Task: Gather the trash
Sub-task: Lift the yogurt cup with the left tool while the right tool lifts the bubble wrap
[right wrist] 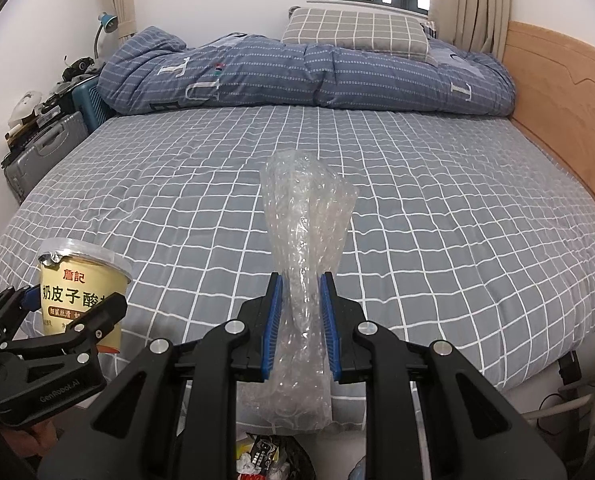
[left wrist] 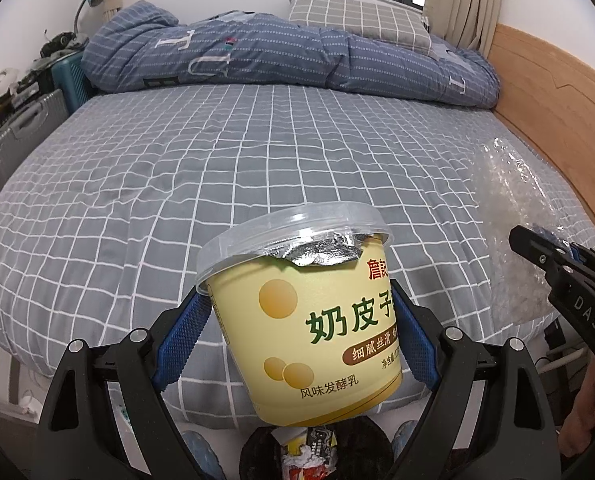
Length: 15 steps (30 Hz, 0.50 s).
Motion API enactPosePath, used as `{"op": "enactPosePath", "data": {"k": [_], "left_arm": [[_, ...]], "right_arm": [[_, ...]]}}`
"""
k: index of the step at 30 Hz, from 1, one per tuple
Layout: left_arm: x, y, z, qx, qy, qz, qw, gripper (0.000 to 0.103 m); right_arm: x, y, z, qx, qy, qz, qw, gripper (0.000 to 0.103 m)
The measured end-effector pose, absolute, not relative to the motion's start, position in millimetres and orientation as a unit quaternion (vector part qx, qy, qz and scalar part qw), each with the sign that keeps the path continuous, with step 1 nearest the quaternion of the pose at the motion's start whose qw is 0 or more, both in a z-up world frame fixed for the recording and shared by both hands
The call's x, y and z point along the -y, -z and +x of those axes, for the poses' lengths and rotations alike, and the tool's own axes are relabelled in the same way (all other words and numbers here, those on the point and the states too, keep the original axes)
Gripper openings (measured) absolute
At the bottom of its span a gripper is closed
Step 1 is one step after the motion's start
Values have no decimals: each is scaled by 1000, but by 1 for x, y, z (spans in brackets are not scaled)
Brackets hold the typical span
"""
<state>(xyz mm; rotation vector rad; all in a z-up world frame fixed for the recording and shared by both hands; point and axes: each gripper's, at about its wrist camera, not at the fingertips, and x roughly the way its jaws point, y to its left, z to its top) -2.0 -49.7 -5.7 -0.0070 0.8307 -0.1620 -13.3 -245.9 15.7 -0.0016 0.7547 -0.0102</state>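
Nearest, at six o'clock, a trash bin (left wrist: 305, 452) waits. The left claw (left wrist: 297, 340) grips the yogurt tub (left wrist: 309, 328); the right claw (right wrist: 301, 328) pinches bubble wrap (right wrist: 305, 240). Both hang over the bed's (right wrist: 417, 184) edge. Next: lower, release.

A: What's on the far side of the bed (right wrist: 257, 184)?
B: A rolled blue quilt (right wrist: 297, 76), a checked pillow (right wrist: 357, 32) resting on it.
A: And far left?
B: Suitcases (right wrist: 45, 152), a blue lamp (right wrist: 107, 24).
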Motion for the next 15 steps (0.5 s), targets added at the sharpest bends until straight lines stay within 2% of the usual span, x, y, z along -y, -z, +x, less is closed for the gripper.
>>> {"op": "enactPosePath", "data": {"k": [15], "left_arm": [[49,-15,-27,-393,79,-3,916,85]], "right_arm": [[237,-27,-37,-364,0,-5,932,19]]}}
